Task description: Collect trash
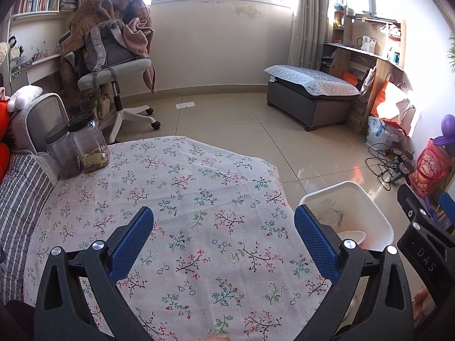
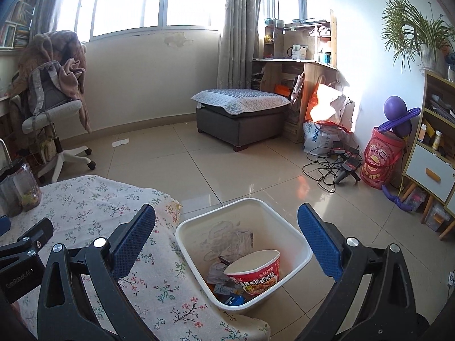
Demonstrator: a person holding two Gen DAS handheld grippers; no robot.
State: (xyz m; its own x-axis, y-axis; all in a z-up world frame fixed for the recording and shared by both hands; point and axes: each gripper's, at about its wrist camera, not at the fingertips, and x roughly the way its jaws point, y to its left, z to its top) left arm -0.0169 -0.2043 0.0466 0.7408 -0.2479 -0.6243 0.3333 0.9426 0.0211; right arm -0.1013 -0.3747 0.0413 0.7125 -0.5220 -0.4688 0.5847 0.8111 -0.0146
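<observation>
The left gripper [image 1: 224,227] hangs over a table with a flowery cloth [image 1: 182,187]. Its two blue fingers [image 1: 133,238] are wide apart and hold nothing. Only the cloth shows between them.

The white bin [image 2: 244,253] sits on the floor, right beside the edge of the table. In the left wrist view the bin [image 1: 369,213] is just past the right-hand finger, off to the side, not between the fingers.

The right gripper [image 2: 227,233] hangs above the bin. Its blue fingers [image 2: 321,244] are also wide apart and empty. The bin's open top shows between them, lower down. Inside the bin lies a red noodle cup [image 2: 256,272], tipped on its side. Some crumpled wrappers [image 2: 224,278] lie beside and under it.

At the far left corner of the table stand two clear jars with black lids [image 1: 82,147], close together. Past the table are an office chair with a backpack on it [image 1: 113,59] and a grey footstool [image 1: 310,93].
</observation>
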